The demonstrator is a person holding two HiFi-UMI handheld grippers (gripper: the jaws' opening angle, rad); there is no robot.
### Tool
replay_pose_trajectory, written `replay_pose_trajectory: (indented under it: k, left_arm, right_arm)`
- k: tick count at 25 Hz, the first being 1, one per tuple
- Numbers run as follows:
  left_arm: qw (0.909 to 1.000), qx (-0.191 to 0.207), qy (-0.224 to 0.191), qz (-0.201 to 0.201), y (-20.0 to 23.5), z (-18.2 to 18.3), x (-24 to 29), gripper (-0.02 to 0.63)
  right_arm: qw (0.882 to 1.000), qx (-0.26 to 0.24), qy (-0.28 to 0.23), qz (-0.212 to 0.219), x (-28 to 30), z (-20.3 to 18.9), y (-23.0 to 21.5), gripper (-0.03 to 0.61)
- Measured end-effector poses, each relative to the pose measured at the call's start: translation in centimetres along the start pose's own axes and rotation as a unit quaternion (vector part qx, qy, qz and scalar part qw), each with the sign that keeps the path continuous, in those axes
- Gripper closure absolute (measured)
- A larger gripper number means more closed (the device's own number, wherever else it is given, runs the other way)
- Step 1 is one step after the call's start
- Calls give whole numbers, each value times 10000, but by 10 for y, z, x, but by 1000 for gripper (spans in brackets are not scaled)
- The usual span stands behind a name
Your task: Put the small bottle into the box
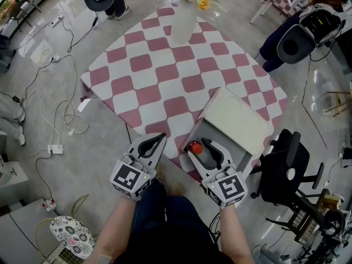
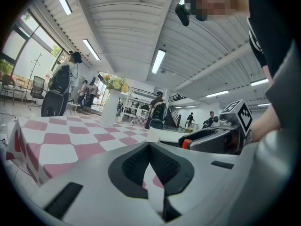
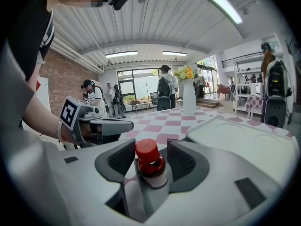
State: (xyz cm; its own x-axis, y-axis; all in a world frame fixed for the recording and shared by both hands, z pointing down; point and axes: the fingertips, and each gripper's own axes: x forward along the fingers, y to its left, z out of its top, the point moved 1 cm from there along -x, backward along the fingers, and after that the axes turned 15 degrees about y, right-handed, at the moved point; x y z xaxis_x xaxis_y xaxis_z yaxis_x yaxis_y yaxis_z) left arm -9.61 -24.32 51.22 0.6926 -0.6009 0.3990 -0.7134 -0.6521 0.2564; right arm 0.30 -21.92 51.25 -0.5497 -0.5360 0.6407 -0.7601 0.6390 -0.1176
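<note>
The small bottle (image 1: 194, 147), dark with a red cap, stands between the jaws of my right gripper (image 1: 198, 146) over the grey inside of the white box (image 1: 212, 131). In the right gripper view the bottle (image 3: 151, 166) sits in the middle of the right gripper (image 3: 151, 145), with a thin gap on its right side, so the pads do not press on it. Whether it rests on the box bottom is hidden. The box lid (image 1: 237, 121) is swung back to the right. My left gripper (image 1: 160, 139) hovers at the table's front edge, shut and empty, its tips meeting (image 2: 149, 143).
The table has a pink and white checkered cloth (image 1: 165, 76). A white vase of yellow flowers (image 1: 183, 21) stands at its far side. A black chair (image 1: 286, 169) is close on the right. Cables (image 1: 60, 114) lie on the floor at the left. People stand beyond the table.
</note>
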Motion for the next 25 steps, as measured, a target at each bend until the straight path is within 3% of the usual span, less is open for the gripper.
replay_pose_trajectory:
  k: [14, 25]
  left_arm:
    - [10000, 19, 0, -13, -10, -2, -4, 613]
    - [9999, 94, -22, -63, -26, 2, -5, 613]
  right_arm:
    - [9998, -6, -206, -85, -17, 3, 3, 363]
    - [9989, 71, -408, -197, -38, 0, 4, 469]
